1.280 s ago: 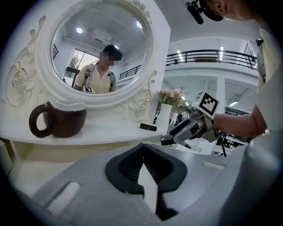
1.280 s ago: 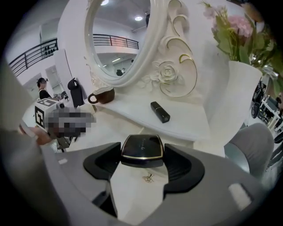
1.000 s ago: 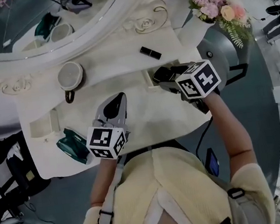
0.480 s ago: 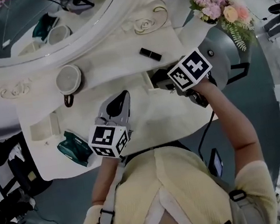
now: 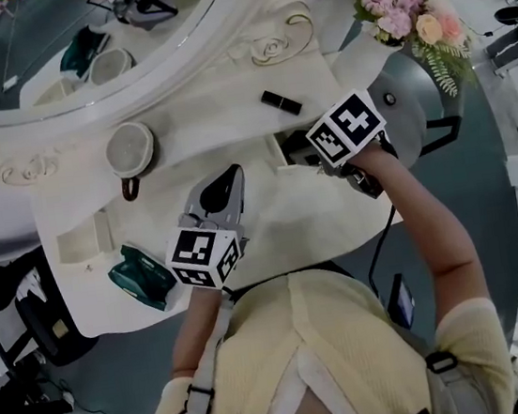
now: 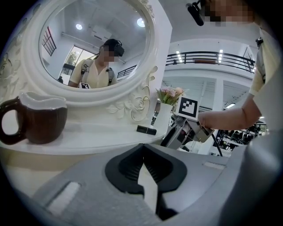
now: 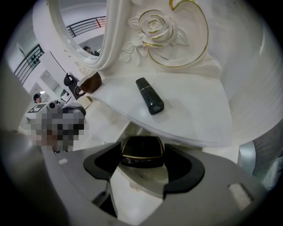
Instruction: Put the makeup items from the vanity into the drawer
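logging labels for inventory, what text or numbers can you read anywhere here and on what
No readable text anywhere.
Left cube and right cube: black-and-white square patterns only, no letters or digits.
Black tube on the vanity: any print is too small to tell.
Black compact with a gold rim: no label visible.

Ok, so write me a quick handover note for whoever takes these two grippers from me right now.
Left gripper: jaws together, empty, above the front of the vanity.
Right gripper: shut on a black compact with a gold rim, at what looks like the open drawer under the vanity top.
Black lipstick tube: lying on the vanity top near the mirror frame.
Teal item: at the vanity's left front edge; I can't tell what it is.
Done: compact picked up.
Left: release the compact in the drawer, then fetch the tube and, if it is makeup, the teal item.
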